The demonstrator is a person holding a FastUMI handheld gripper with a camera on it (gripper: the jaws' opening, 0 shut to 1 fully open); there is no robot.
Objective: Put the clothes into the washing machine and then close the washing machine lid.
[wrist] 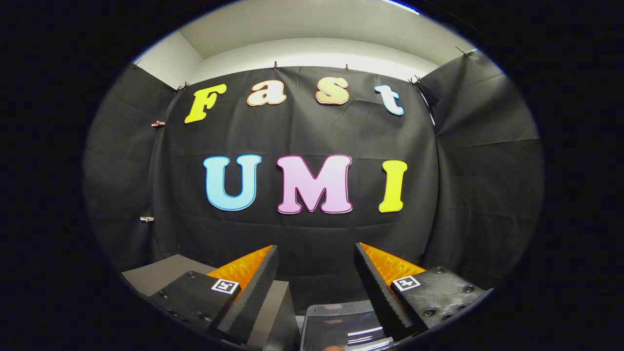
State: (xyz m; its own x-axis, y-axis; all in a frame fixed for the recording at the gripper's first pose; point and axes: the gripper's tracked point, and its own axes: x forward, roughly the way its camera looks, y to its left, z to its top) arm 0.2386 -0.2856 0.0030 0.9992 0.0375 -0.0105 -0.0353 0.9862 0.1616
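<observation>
Most of the washing machine [341, 321] is getting cut off low down between the fingers, so I'm only seeing a glossy, see-through panel with a grey rim, probably its lid, and I can't tell which way it's pointing or whether it's up or down. A grey boxy surface [161, 273] is poking out behind the left finger, hard to say what it is. The gripper [317, 287] is sitting level, aiming straight at the black cloth wall, with its ridged fingers [253, 287] spread wide apart and gripping nothing. Something tiny is peeking in below the panel, too small to identify.
</observation>
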